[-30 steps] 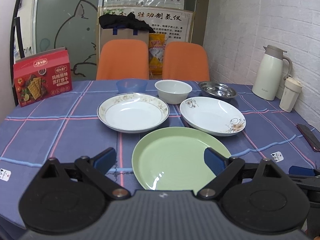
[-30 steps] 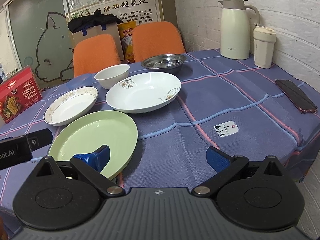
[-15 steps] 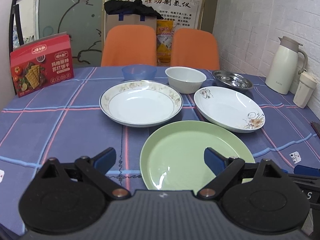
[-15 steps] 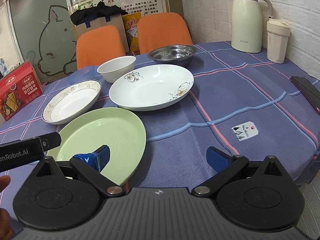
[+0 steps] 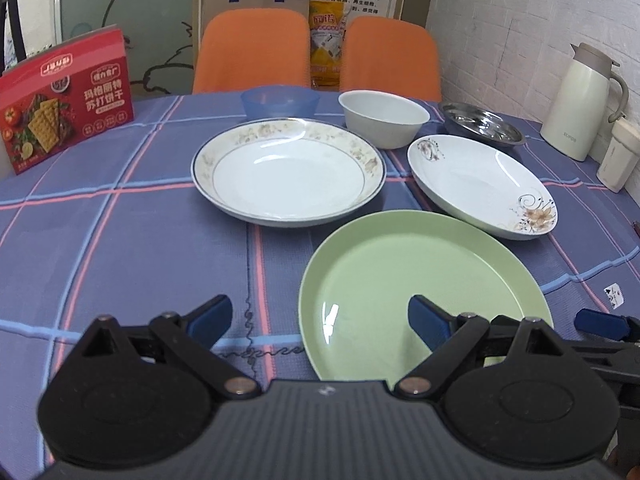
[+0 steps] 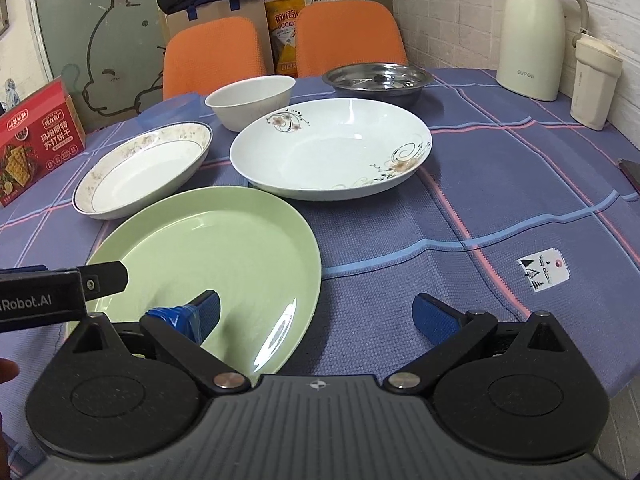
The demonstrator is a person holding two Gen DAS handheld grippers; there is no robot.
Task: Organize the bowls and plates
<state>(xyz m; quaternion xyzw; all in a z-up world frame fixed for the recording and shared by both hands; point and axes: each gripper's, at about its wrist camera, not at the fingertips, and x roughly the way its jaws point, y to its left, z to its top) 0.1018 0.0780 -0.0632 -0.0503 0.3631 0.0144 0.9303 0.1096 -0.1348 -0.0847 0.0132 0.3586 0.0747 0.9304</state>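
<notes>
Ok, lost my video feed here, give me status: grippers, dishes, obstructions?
Left gripper open, right gripper open, both empty. Green plate nearest, unstacked; two white plates and bowls behind. Nothing blocking.

- Bare tablecloth (image 5: 132, 248) lies open left of the green plate (image 5: 420, 276).
- Right of that plate, the cloth is free up to the thermos (image 6: 534, 32) and cup (image 6: 592, 80).
- The rimmed plate (image 5: 288, 178), flowered plate (image 5: 480, 184) and bowls crowd the middle.
</notes>
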